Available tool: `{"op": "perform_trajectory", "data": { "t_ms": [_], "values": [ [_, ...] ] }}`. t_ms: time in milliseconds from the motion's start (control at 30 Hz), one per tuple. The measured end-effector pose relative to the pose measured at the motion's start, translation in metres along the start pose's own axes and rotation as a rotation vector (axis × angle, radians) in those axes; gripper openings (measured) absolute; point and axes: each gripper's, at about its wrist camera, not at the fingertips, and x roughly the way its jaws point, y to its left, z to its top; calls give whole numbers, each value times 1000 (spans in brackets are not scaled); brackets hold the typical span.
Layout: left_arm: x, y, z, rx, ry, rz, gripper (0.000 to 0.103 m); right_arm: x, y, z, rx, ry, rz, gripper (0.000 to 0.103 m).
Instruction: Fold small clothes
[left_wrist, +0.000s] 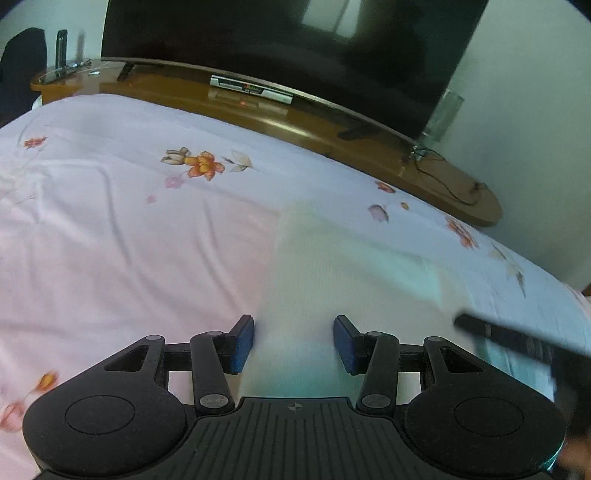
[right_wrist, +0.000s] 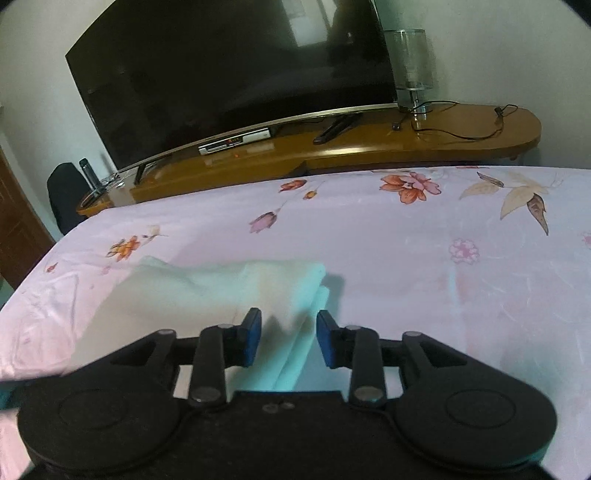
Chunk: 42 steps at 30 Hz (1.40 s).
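Currently releasing | left gripper spread, straddling white cloth, pads not pressing | right gripper spread over folded edge, likely letting go | cloth lying flat on floral bedsheet, probably so creases hold

White cloth blurred, near end hidden — television top cut off

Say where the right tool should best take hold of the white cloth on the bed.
Probably the stacked folded edges of the white cloth nearest the right tool, coming from the near side. The layers run between its open pads there, so one pinch likely catches them all.
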Motion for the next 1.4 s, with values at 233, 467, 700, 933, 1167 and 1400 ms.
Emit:
{"op": "perform_trajectory", "data": {
  "t_ms": [233, 467, 700, 933, 1167, 1400],
  "values": [
    [-7, -4, -9, 38, 21, 17, 54, -7, 4, -2, 2, 22, -23, 41],
    [-23, 7, -45, 69, 81, -7, 54, -32, 18, -21, -30, 62, -3, 44],
    [-54, 8, -63, 123, 95, -13, 55, -61, 33, -39, -57, 58, -17, 45],
    [-65, 17, -83, 117, 112, -15, 55, -76, 50, -78, -79, 126, -8, 43],
    [-77, 21, -93, 127, 120, -26, 55, -88, 64, -107, -108, 165, 4, 34],
    [-81, 14, -83, 94, 108, -35, 55, -95, 65, -108, -107, 157, 14, 31]
  ]
}}
